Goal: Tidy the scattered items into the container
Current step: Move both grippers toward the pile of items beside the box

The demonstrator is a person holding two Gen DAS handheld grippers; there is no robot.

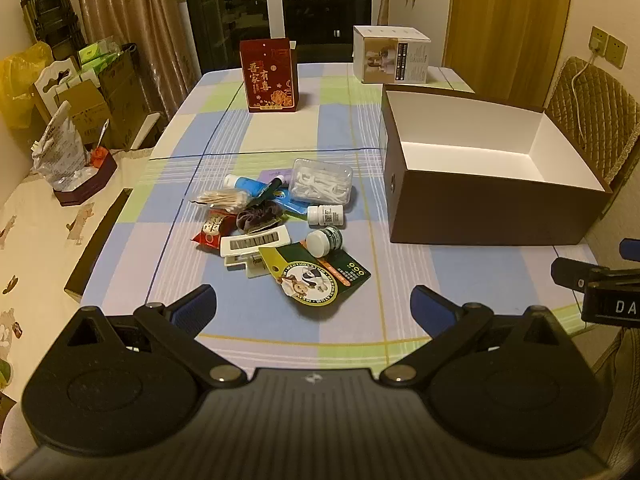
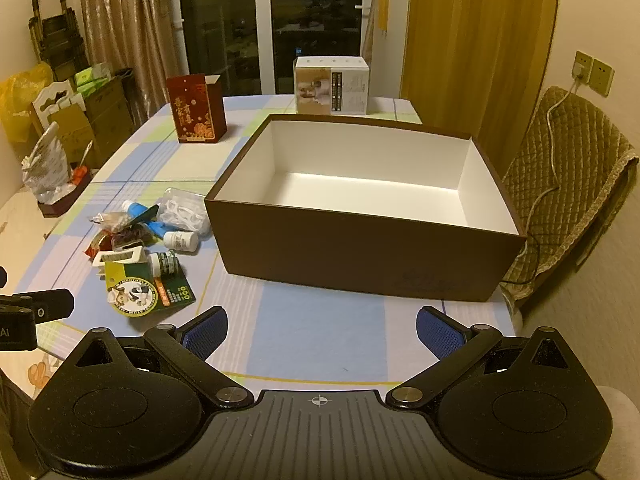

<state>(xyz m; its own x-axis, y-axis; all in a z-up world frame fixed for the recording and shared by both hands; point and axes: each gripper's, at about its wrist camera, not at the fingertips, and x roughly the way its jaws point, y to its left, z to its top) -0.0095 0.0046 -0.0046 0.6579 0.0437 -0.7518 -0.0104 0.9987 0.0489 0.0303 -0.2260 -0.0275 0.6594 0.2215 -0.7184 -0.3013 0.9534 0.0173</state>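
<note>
The brown box (image 2: 360, 248) is the container. It is made of card, white inside, and it has nothing in it. It sits at the middle of my right view and at the right of my left view. The scattered items lie in one pile just to its left on the checked cloth of the worktop (image 1: 280, 128).

On the green card (image 1: 320, 276) I can read "900" and a round badge with a panda, but its ring of letters is too small for me. I count two small white bottles: one lying on its side (image 1: 326, 215) and one with a dark green label (image 1: 325, 240). There is one clear plastic tub of white picks (image 1: 322, 181), one bag of cotton swabs (image 1: 222, 199), one blue tube (image 1: 246, 184), one red packet (image 1: 212, 230), one soft brown hair tie (image 1: 256, 220) and one white clip (image 1: 254, 245).

At the back stand one red box with gold Chinese writing (image 1: 270, 76) and one white box (image 1: 390, 56).

My left hand-held gripper (image 1: 314, 304) is spread wide and holds nothing. My right hand-held gripper (image 2: 322, 330) is spread wide too, over bare cloth.
</note>
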